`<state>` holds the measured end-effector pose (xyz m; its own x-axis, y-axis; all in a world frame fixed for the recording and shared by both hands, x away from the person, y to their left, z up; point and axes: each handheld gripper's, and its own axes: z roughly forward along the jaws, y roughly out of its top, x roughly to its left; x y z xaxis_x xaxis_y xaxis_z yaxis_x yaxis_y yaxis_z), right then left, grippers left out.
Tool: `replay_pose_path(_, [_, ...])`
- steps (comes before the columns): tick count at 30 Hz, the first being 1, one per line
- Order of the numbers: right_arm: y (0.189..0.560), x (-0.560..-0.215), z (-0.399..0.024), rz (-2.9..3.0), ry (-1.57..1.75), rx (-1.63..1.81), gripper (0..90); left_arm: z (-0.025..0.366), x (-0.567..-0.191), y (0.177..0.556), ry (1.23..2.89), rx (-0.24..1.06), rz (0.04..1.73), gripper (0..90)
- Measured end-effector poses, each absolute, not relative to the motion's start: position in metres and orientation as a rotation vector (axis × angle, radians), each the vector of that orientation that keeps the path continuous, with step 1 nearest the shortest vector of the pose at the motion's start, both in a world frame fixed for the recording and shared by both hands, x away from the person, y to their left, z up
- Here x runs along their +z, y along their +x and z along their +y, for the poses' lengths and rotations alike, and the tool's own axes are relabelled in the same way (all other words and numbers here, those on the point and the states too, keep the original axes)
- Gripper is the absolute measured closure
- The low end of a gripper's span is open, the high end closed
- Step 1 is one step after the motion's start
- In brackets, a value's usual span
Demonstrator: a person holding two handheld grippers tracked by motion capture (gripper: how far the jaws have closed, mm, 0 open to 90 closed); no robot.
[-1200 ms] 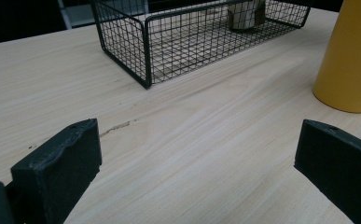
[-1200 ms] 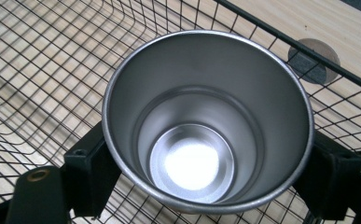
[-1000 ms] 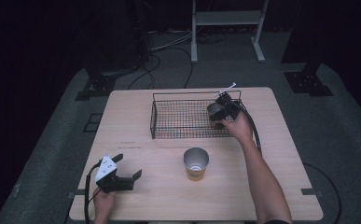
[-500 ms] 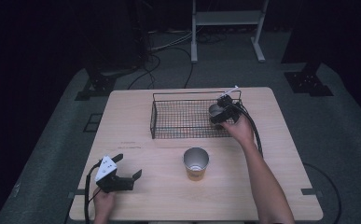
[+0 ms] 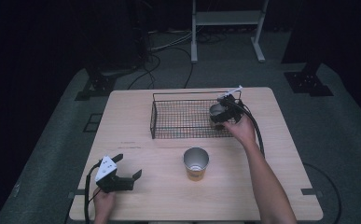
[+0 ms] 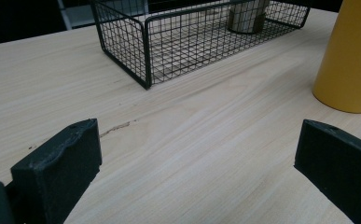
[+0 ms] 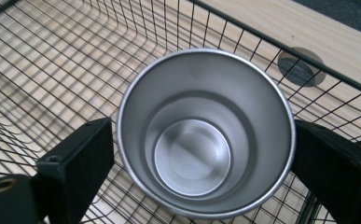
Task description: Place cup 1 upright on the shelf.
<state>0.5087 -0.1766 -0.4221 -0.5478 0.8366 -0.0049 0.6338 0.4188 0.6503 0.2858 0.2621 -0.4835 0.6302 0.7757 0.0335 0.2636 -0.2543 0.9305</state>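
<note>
Since the counter [image 5: 136,126] carries everything, I start there: the wire basket [image 5: 187,119] sits toward its far side, a yellow cup [image 5: 196,164] stands alone nearer me, and the steel cup [image 5: 217,115] stands upright on the mesh at the basket's right end.

My right gripper [image 5: 227,109] reaches over that end of the basket, and its jaws have just been opening, with the steel cup between them. In the right gripper view the steel cup [image 7: 205,133] stands mouth up, its long axis running straight away from the camera, one jaw on each side of the rim. The left-hand jaw looks just clear of the wall; whether the right-hand jaw touches it I cannot tell. I judge the cup let go and resting on the mesh, so the coming move turns on lifting straight out along that axis without clipping the rim.

My left gripper [image 5: 117,175] rests at the near left corner, jaws spread wide with nothing between them, well apart from the basket. The yellow cup lies nearer to it than to my right gripper.

The left gripper view shows the yellow cup's [image 6: 350,56] side wall and the basket's near corner; the right gripper view alone shows the steel cup's empty inside.
</note>
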Motion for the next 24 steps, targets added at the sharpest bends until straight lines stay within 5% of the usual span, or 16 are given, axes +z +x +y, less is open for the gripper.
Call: replay_pose_path(24, [0.468, -0.387, -0.214, 2.211, 1.218, 1.058, 3.5, 0.261, -0.484, 0.286, 1.82, 0.614, 0.835, 0.0])
